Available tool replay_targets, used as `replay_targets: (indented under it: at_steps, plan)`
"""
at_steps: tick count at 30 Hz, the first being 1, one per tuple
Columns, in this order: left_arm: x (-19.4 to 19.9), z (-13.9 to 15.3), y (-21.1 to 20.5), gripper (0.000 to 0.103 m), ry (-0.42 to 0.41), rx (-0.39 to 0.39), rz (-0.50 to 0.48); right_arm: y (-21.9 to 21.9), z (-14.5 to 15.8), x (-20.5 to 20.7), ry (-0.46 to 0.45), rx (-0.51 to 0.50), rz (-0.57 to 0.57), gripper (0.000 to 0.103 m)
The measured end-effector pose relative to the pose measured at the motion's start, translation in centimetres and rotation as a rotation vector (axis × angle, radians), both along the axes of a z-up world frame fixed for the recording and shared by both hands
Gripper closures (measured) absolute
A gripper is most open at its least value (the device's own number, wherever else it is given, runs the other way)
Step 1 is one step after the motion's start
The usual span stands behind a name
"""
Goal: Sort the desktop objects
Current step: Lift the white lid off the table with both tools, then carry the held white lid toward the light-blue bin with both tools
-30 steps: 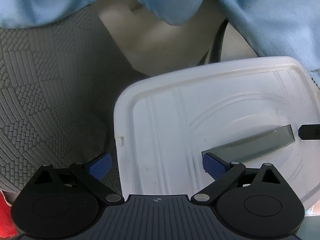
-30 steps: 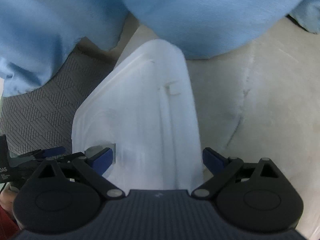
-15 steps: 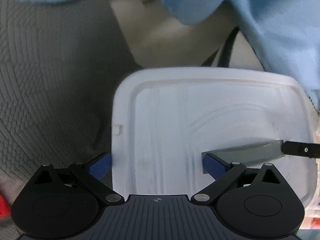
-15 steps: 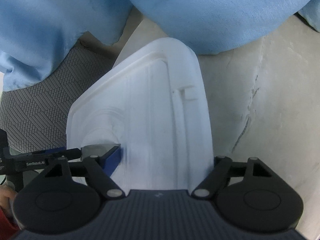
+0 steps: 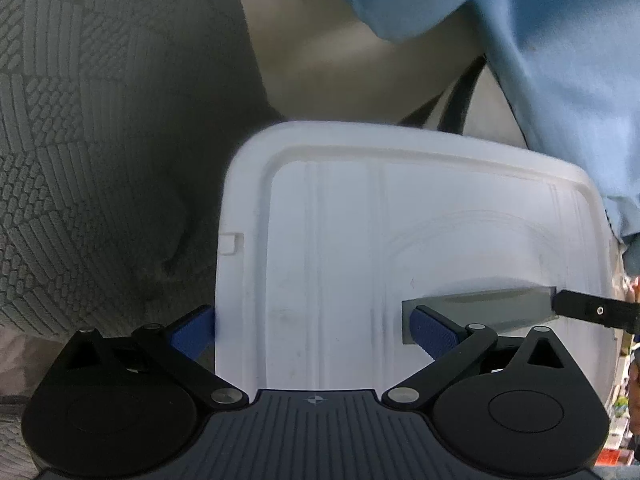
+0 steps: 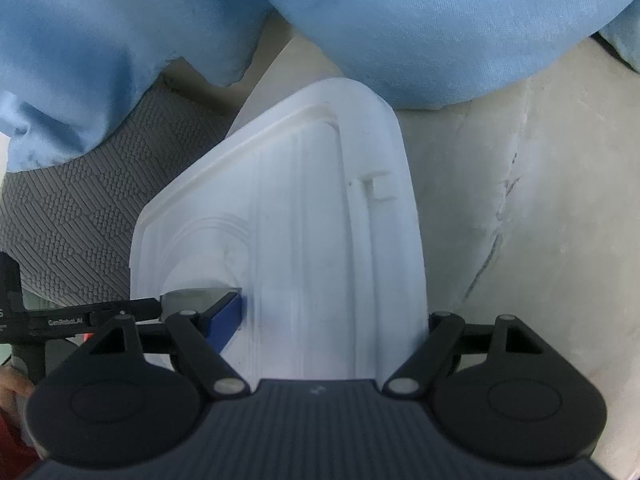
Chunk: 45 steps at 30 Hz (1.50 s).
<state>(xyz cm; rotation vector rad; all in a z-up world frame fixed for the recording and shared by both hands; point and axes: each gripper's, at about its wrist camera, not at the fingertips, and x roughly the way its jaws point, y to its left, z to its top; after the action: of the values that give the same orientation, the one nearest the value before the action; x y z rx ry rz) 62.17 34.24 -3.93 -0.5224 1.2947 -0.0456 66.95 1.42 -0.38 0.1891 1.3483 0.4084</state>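
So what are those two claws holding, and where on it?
The white plastic lid. The right gripper clamps one end; the left gripper straddles its other end, jaws wide.

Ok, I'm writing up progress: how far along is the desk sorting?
No sorted objects show in either view. In hand: the white lid, clamped by the right gripper, whose jaws have just been closing on it; the left gripper straddles it, jaws just opening. Left: placing the lid somewhere.

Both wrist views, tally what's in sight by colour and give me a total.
White: 1, the plastic lid.
Light blue: 1, the cloth.
Grey: 1, the patterned mat.
Black with blue pads: 2, the left hand-held gripper and the right hand-held gripper.
Total: 5.
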Motion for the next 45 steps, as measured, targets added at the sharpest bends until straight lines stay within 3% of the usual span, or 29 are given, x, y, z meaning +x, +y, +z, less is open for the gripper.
replay_targets:
  at_steps: [7,22,33,45]
  plan:
    - [0.1,2.2,-1.1,0.001,-0.041,0.041,0.005,-0.4,2.3,-0.3,-0.058,-0.010,0.000,0.022]
    - [0.4,12.8,-4.9,0.001,-0.180,0.161,-0.064,-4.5,10.1,-3.1,-0.177,0.075,-0.072,0.022]
    - [-2.3,21.8,-8.7,0.001,-0.321,0.221,-0.120,-8.1,17.3,-7.8,-0.314,0.123,-0.134,0.022]
    - [-6.9,29.4,-12.5,0.001,-0.441,0.255,-0.169,-11.5,23.4,-13.8,-0.432,0.152,-0.191,0.022]
